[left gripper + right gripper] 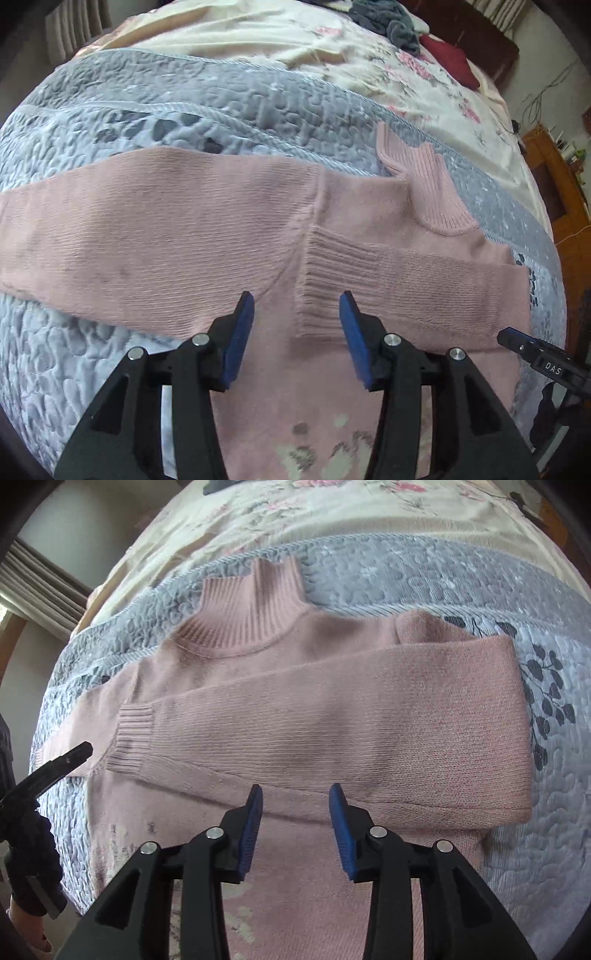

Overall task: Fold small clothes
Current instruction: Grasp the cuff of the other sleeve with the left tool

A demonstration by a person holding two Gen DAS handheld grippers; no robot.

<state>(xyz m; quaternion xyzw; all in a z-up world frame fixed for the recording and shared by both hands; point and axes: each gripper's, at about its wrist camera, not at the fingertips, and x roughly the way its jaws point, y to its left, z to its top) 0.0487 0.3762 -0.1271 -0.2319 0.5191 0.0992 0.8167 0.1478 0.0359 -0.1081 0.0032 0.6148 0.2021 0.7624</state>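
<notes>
- Pink knit sweater (351, 206) spread flat on a grey-blue quilted bedspread (184, 107), ribbed turtleneck collar (243, 616) pointing to the far side of the bed.
- One sleeve (332, 731) folded across the chest, ribbed cuff (131, 738) ending near the sweater's left edge in the right wrist view.
- Other sleeve (129, 236) stretched straight out to the left over the bedspread in the left wrist view.
- Pale floral print faintly visible on the near part of the sweater body.
- Left gripper (297, 321) poised over the sweater just near the folded cuff, blue fingers (240, 332) apart, nothing between them.
- Right gripper (295, 805) poised over the near edge of the folded sleeve, blue fingers (341, 823) apart, nothing held.
- Tip of the other tool showing at each view's edge, well apart from the cloth's centre.
- Cream floral sheet (424, 85) lying beyond the bedspread on the far side.
- Dark grey garment (388, 22) bunched at the far end, dark red cushion (452, 61) just beside it.
- Wooden furniture (554, 177) at the far right, curtains (40, 587) at the left.
</notes>
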